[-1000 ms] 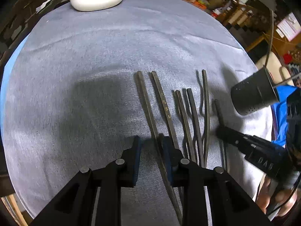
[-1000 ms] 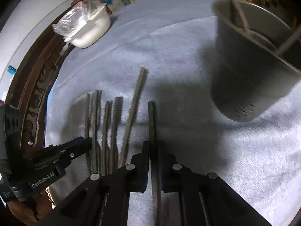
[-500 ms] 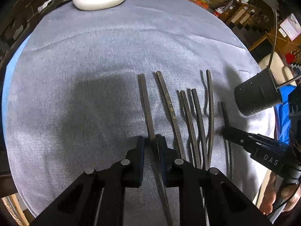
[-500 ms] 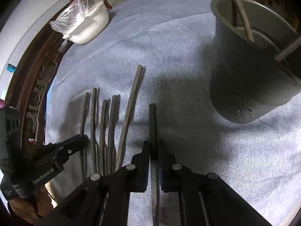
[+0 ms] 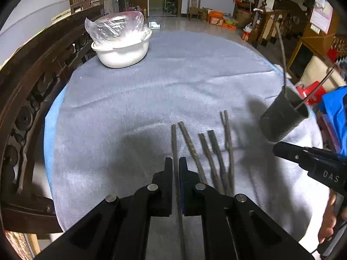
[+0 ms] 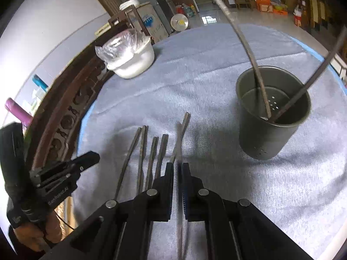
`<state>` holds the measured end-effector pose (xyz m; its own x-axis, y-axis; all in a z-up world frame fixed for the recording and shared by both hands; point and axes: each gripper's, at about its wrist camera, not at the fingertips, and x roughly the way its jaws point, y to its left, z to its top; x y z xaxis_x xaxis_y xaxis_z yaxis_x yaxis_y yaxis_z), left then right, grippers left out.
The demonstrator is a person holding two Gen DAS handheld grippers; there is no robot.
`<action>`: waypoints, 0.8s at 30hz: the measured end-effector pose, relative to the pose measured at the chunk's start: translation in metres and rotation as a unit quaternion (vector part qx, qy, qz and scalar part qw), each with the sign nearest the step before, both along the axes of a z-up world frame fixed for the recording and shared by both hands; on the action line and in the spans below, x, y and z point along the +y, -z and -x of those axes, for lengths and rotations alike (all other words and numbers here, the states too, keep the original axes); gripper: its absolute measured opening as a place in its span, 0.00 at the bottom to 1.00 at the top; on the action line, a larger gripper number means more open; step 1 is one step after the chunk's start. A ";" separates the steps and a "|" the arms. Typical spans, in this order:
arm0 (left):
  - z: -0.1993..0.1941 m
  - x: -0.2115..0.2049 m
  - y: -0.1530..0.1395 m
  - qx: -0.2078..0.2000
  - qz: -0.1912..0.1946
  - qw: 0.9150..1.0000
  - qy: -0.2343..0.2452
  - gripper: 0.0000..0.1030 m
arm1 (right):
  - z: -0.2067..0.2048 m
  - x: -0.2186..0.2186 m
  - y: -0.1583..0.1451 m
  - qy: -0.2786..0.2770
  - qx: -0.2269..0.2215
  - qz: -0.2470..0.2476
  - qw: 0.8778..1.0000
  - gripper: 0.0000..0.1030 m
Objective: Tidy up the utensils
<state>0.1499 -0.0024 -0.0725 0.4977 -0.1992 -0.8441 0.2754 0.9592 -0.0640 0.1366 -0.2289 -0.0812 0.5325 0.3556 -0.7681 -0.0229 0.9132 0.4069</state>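
Two-handed pick-up of flat metal utensils from a round table (image 5: 195,82) covered with a grey-blue cloth. Left gripper (image 5: 175,162): jaws have just been closing and are now drawn narrow, clamped on one utensil handle (image 5: 174,143), whose free end points toward the far edge of the table while its other end runs back between the fingers. In the right wrist view this gripper (image 6: 91,156) appears at the left, held in a person's hand (image 6: 32,236). Right gripper (image 6: 177,165): jaws likewise narrow, pinching a second utensil (image 6: 179,138), which is blurred; its far end lies close to that of a neighbouring loose piece, and the two cannot be cleanly separated there. From the left wrist view the right gripper (image 5: 282,149) enters at the right edge, its tip just below the cup. Loose utensils (image 5: 213,151): several slim handles lie side by side on the cloth near the table's near edge, roughly parallel, between the two grippers; the same row (image 6: 149,151) shows just left of the right gripper. Dark metal cup (image 6: 273,119): stands upright toward the right edge of the table, with holes in its base, and already contains two utensils leaning against its rim. White bowl (image 5: 122,51): sits at the far left edge of the table, with a clear plastic bag in it
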 end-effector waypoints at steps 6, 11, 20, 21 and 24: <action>0.020 -0.002 -0.023 -0.042 -0.018 0.999 0.013 0.05 | 0.015 -0.007 -0.020 -0.005 -0.027 -0.004 1.000 0.08; -0.001 0.015 0.007 0.048 0.005 0.999 0.002 0.05 | 0.011 -0.012 0.001 -0.014 0.032 -0.030 0.999 0.10; -0.030 0.014 0.048 0.182 0.026 0.983 0.020 0.39 | -0.015 0.006 0.043 -0.038 0.117 -0.003 0.992 0.30; -0.033 0.011 0.050 0.196 0.029 0.980 0.031 0.41 | -0.018 0.008 0.043 -0.040 0.119 -0.003 0.992 0.48; -0.041 0.007 0.059 0.218 0.016 0.975 0.036 0.42 | -0.026 0.013 0.042 -0.034 0.116 0.013 0.993 0.63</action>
<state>0.1914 0.0045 -0.1317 0.0761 -0.2511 -0.9650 0.2822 0.9336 -0.2207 0.1627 -0.2154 -0.1230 0.3161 0.3638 -0.8762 0.0064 0.9227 0.3854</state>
